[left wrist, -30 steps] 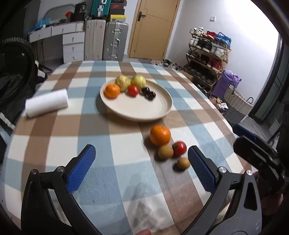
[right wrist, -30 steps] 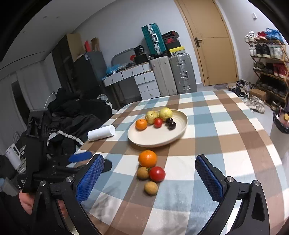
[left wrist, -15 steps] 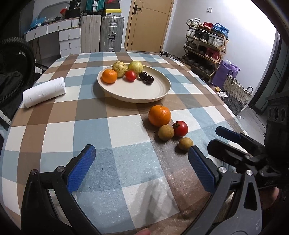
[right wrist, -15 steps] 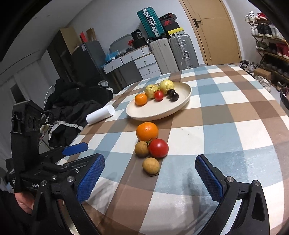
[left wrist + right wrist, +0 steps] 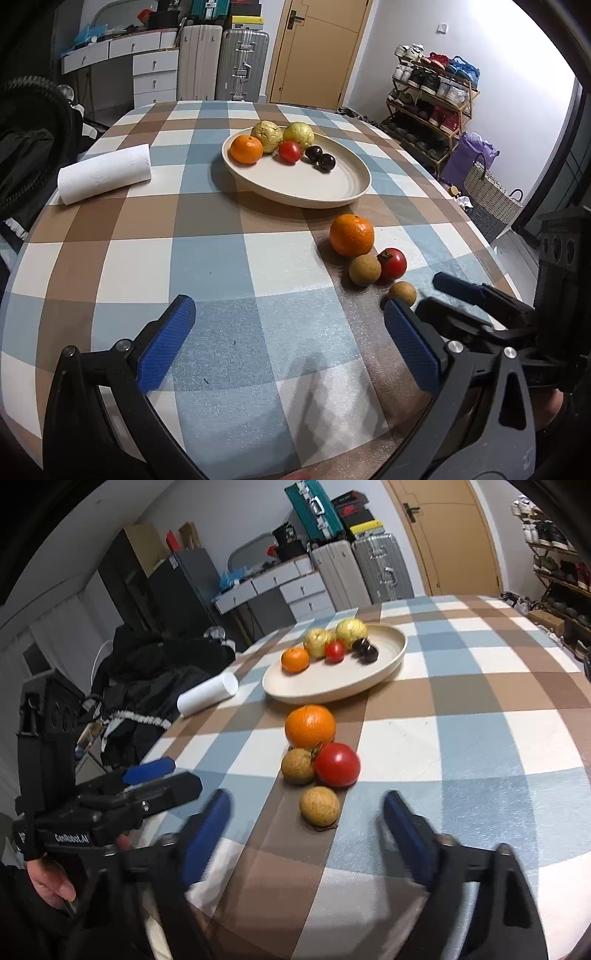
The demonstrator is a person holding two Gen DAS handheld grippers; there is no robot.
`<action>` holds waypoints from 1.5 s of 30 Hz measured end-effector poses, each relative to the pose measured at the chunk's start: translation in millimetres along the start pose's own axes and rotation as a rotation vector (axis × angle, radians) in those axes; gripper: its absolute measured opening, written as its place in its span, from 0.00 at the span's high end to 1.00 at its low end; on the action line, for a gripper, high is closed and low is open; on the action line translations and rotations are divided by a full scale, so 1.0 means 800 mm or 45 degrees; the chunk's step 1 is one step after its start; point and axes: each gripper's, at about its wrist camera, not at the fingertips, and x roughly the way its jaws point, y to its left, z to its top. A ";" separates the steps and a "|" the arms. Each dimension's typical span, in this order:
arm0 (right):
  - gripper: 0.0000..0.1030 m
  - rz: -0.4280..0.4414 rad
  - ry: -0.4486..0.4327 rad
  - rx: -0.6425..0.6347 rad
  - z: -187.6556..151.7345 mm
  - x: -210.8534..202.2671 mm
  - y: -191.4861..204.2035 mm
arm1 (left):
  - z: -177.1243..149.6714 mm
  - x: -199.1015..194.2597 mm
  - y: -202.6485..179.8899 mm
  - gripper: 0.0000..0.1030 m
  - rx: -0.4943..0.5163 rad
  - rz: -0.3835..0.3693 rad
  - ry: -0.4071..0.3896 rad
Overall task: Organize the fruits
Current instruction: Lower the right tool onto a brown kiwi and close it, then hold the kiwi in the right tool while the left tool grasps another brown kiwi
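Both empty, the wide-open right hand-held gripper and left hand-held gripper flank the small round brown fruit at lower centre; closing carelessly could roll it into the glossy red tomato.

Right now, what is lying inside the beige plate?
The plate holds a small orange, two yellow-green fruits, a tomato and two dark fruits. Anything behind them is hidden.

I am in a lived-in home: a checked tablecloth covers my dining table, suitcases stand by the wooden door, and a shoe rack lines the wall.
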 end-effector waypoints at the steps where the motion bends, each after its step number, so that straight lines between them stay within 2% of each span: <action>1: 0.27 -0.010 0.021 -0.006 0.000 0.004 0.002 | 0.000 0.000 0.001 0.01 -0.001 0.005 -0.002; 7: 0.54 -0.072 0.056 -0.057 0.000 0.014 0.010 | -0.001 0.001 0.004 0.01 -0.008 0.009 -0.003; 12: 0.61 -0.111 0.064 -0.066 -0.001 0.018 0.010 | -0.003 0.001 0.004 0.01 -0.008 0.013 0.001; 14: 0.70 -0.119 0.071 -0.066 -0.002 0.019 0.009 | -0.002 0.002 0.004 0.01 -0.007 0.015 -0.001; 16: 0.75 -0.125 0.076 -0.052 -0.002 0.020 0.006 | -0.003 0.002 0.004 0.01 -0.008 0.017 0.001; 22: 0.76 -0.151 0.040 -0.049 -0.002 0.013 0.004 | -0.002 0.002 0.006 0.01 -0.011 0.023 0.012; 31: 0.76 -0.111 -0.029 -0.028 -0.001 -0.006 -0.001 | 0.005 0.014 -0.006 0.01 0.017 0.002 0.040; 38: 0.76 -0.084 -0.061 0.058 -0.001 -0.024 -0.024 | 0.016 0.038 -0.030 0.01 0.071 -0.036 0.087; 40: 0.76 -0.088 -0.070 0.077 -0.002 -0.030 -0.031 | 0.020 0.046 -0.037 0.01 0.087 -0.072 0.102; 45: 0.76 -0.105 -0.106 0.071 -0.004 -0.047 -0.040 | 0.026 0.064 -0.049 0.02 0.120 -0.107 0.122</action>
